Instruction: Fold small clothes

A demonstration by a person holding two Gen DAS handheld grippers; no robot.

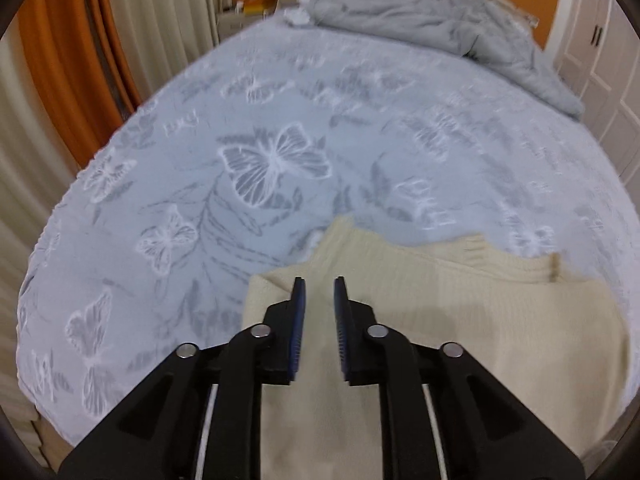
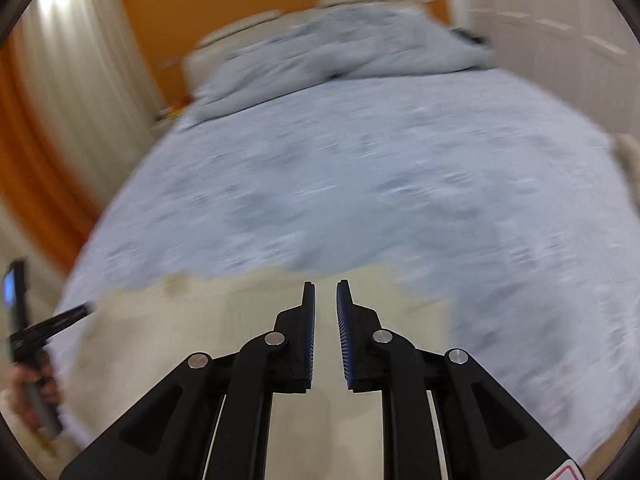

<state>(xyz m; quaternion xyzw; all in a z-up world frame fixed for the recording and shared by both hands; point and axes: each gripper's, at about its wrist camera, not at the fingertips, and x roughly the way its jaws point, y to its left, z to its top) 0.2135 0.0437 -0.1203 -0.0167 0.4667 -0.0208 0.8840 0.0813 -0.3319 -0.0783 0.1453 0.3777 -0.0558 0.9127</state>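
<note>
A cream knitted garment lies flat on the near part of the bed, with a ribbed edge at its far side. My left gripper is open, its blue-padded fingers a small gap apart, hovering above the garment's left part with nothing between them. In the right wrist view the same cream garment lies under my right gripper, which is open and empty above it. This view is blurred by motion. The left hand-held gripper and the hand on it show at the left edge.
The bed has a pale blue cover with a white butterfly print. A crumpled grey duvet lies at the head end. Orange and cream curtains hang to the left, white wardrobe doors stand to the right.
</note>
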